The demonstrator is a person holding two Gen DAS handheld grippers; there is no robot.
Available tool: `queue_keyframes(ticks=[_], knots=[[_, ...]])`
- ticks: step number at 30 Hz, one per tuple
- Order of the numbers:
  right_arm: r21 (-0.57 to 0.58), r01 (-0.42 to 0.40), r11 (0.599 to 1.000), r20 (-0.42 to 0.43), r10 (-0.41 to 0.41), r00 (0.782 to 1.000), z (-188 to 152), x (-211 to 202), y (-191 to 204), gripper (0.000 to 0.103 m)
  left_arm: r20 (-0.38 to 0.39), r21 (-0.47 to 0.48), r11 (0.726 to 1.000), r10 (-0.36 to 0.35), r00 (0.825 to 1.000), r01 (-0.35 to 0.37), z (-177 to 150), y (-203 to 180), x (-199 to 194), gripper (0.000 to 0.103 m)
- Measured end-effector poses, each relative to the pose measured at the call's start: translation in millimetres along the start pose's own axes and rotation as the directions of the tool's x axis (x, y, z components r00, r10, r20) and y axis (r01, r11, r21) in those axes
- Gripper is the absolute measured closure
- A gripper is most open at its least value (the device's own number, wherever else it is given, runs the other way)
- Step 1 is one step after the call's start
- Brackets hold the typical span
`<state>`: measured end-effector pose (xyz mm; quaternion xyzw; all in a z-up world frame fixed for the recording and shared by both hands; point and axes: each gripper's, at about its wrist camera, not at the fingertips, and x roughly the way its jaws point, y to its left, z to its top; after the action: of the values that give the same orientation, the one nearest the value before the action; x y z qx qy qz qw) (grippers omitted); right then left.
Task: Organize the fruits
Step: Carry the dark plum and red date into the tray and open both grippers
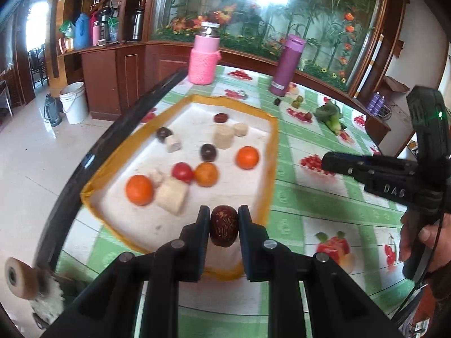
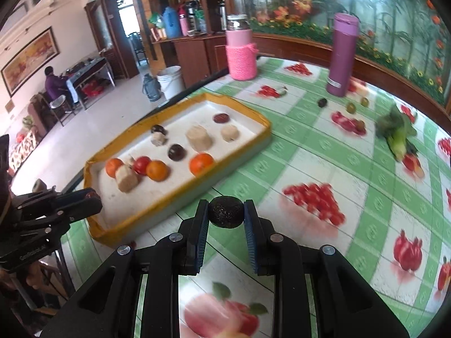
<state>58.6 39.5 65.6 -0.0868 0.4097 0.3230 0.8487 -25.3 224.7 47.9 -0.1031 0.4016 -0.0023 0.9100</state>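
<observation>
The jaws of the left gripper [image 1: 224, 229] pinch a wrinkled, reddish-brown oval fruit [image 1: 223, 228] that looks like a dried date, carried over the near end of the tray [image 1: 272, 152]. The jaws of the right gripper [image 2: 226, 215] clamp a dark, rough-skinned round fruit [image 2: 226, 211] above the bench [image 2: 324, 169], just off the tray's near long side.

The sorting looks well advanced. The shallow white tray with a yellow rim, lying along the bench's left edge, already holds three glossy oranges [image 1: 140, 190], a smooth red tomato [image 1: 182, 172], several dark round fruits [image 1: 208, 152] and some pale, matte, chunky pieces [image 1: 172, 195]. The two gripped fruits have yet to go in. Toward the far edge, near a purple flask [image 2: 341, 55], a dark fruit [image 2: 322, 102] and two small greenish fruits [image 2: 351, 108] lie loose, with a leafy vegetable [image 2: 397, 132] toward the right edge. The bench wears a slick green-checked cover printed with fruit.
</observation>
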Motion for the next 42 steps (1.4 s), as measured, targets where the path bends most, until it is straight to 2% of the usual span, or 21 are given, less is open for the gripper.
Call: queue_keyframes(ticks=[7, 18, 32, 42], knots=[[-0.017, 0.013, 1.0, -0.012, -0.013, 1.0, 37.2, 32.8, 8.4, 0.08, -0.053, -0.008, 1.0, -0.003, 0.999, 0.002, 3.9, 22.1, 17.6, 0.08], [-0.004, 0.07, 0.998, -0.075, -0.07, 0.995, 70.4, 92.1, -13.8, 0.079, -0.119, 0.041, 0.997, -0.057, 0.991, 0.062, 4.4, 5.1, 47.7, 0.08], [-0.092, 0.042, 0.995, -0.155, -0.056, 0.986, 69.3, 134.4, -15.8, 0.079, -0.183, 0.019, 0.998, -0.056, 0.982, 0.06, 7.5, 7.8, 78.9, 0.08], [-0.164, 0.061, 0.984, -0.152, -0.087, 0.984, 66.7, 138.0, -12.0, 0.078, -0.17, 0.036, 0.998, -0.036, 0.985, 0.043, 8.0, 3.2, 83.2, 0.08]])
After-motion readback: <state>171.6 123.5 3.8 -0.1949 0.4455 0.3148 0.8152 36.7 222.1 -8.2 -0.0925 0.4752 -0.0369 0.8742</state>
